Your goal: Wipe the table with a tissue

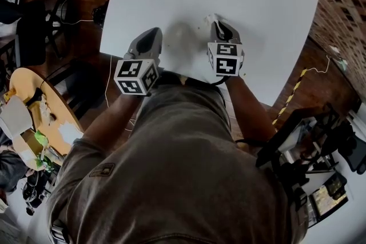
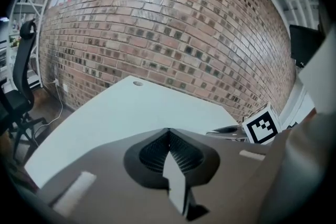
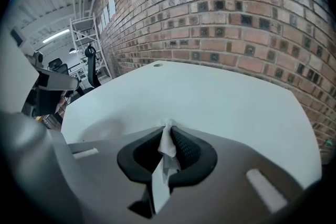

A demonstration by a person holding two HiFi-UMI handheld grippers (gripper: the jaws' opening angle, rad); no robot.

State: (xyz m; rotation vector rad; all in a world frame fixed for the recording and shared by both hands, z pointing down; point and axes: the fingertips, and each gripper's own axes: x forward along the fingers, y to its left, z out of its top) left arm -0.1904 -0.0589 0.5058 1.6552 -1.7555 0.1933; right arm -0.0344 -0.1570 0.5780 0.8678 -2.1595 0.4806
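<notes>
A white table (image 1: 229, 3) fills the upper middle of the head view. Over its near edge my right gripper (image 1: 216, 23) is shut on a small white tissue (image 1: 213, 19). In the right gripper view the tissue (image 3: 167, 147) is a thin crumpled strip pinched between the jaws, with the table (image 3: 210, 102) beyond. My left gripper (image 1: 154, 31) hovers at the near edge to the left, shut with nothing in it. In the left gripper view the left gripper's jaws (image 2: 169, 134) meet over the table (image 2: 126, 113), and the right gripper's marker cube (image 2: 261, 124) shows at right.
A brick wall (image 3: 236, 18) stands behind the table. A black office chair (image 2: 21, 81) is at the left. A round wooden table (image 1: 34, 117) with clutter sits left of the person, and equipment (image 1: 309, 146) lies on the floor at right.
</notes>
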